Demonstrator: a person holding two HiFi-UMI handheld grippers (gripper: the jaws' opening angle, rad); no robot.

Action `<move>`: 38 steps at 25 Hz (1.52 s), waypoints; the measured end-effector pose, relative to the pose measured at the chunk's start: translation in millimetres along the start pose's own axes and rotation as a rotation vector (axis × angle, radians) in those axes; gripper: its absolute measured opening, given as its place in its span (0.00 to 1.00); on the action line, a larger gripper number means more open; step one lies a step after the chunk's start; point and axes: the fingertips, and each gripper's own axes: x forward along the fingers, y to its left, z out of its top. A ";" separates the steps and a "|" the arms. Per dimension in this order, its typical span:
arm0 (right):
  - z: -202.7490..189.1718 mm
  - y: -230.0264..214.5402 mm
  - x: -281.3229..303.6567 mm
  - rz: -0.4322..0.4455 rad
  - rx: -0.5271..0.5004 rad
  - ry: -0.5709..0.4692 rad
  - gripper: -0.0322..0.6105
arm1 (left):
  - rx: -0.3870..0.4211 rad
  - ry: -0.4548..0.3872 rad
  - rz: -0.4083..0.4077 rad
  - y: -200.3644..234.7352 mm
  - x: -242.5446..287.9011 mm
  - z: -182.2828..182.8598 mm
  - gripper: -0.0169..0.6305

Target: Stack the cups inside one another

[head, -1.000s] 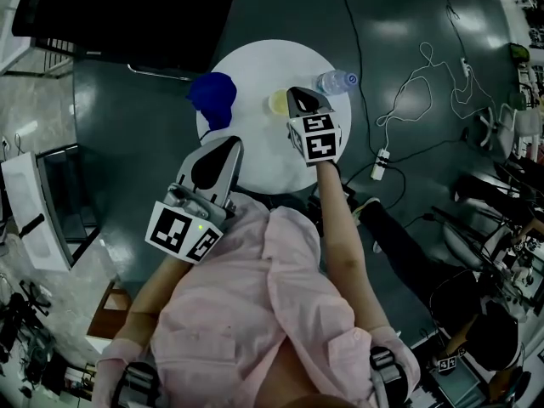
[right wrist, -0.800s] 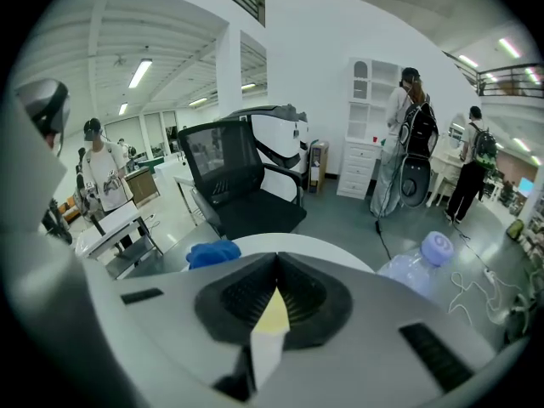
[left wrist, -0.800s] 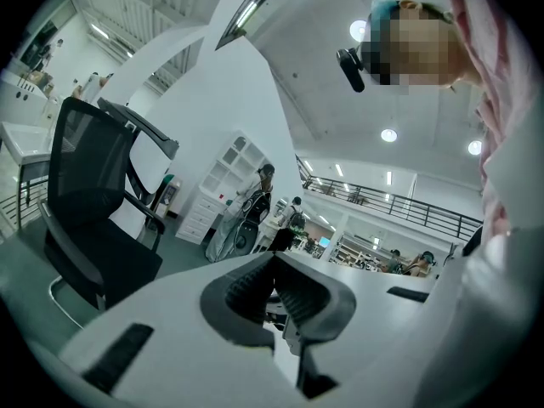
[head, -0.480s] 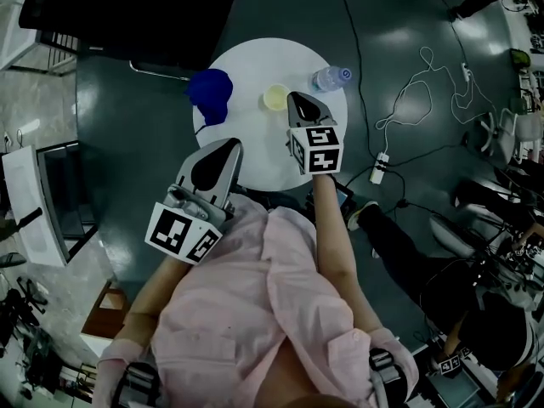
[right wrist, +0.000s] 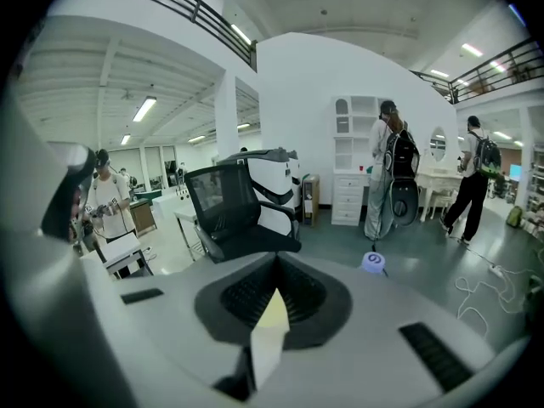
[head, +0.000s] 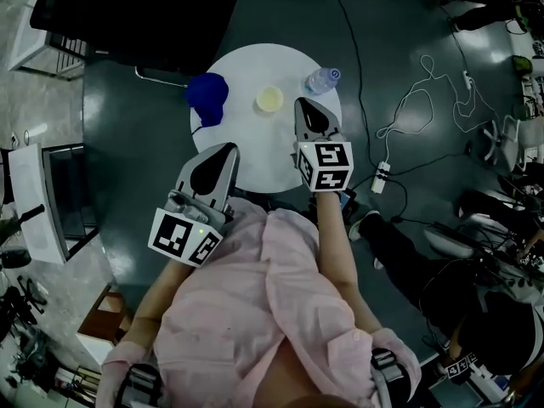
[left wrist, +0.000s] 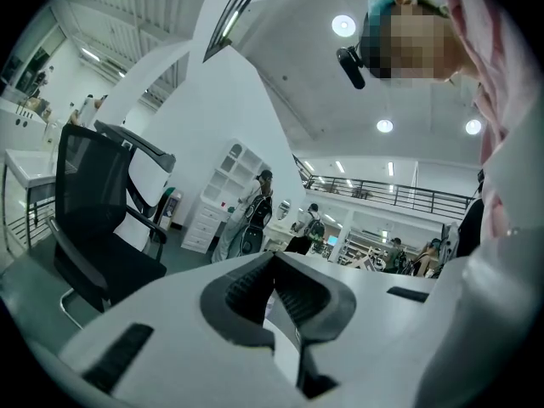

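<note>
Seen from above my head, the round white surface [head: 263, 155] stands on a dark floor [head: 399, 49]. The yellow cup [head: 269, 99] sits upright, mouth up, near the surface's far edge at the middle, with nothing touching it. The blue cup [head: 206, 96] is at the far left edge; its outline is too irregular for me to tell how it lies. A clear bottle [head: 321, 80] stands at the far right edge. My left gripper [head: 226, 148] hangs over the near left edge. My right gripper [head: 303, 103] is over the right side, its tip near the yellow cup but apart from it, on the cup's right. A cable runs across the floor to a power strip [head: 380, 175] right of the surface. In the left gripper view, my left gripper [left wrist: 274, 260] has its jaws pressed together at the tip with nothing between the pads. Beyond them are a black chair [left wrist: 102, 228], people [left wrist: 255, 215] far off in a bright hall, and my pink sleeve [left wrist: 510, 185] at the right. In the right gripper view, my right gripper [right wrist: 276, 263] also has its jaws pressed together and grips nothing. A pale yellowish sliver shows through the slit below the pads. The bottle [right wrist: 372, 262] shows its cap just past the jaws to the right, a chair [right wrist: 242, 211] stands behind, and two people [right wrist: 391, 177] are farther off.
</note>
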 end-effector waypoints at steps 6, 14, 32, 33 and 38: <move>19.8 0.1 -28.5 0.008 0.020 -0.084 0.10 | 0.026 -0.004 0.006 -14.1 -1.7 -2.2 0.05; 23.8 -2.1 -63.7 0.013 0.045 -0.145 0.10 | 0.049 -0.028 0.019 -33.2 -7.1 -5.7 0.05; 27.7 4.5 -138.8 0.077 0.042 -0.251 0.10 | 0.064 -0.065 0.062 -80.3 -19.3 -33.5 0.05; 26.9 6.2 -141.6 0.081 0.043 -0.252 0.10 | 0.064 -0.065 0.062 -81.5 -19.3 -34.3 0.05; 17.6 12.8 -157.0 0.096 0.054 -0.252 0.10 | 0.070 -0.066 0.053 -88.6 -19.1 -40.1 0.05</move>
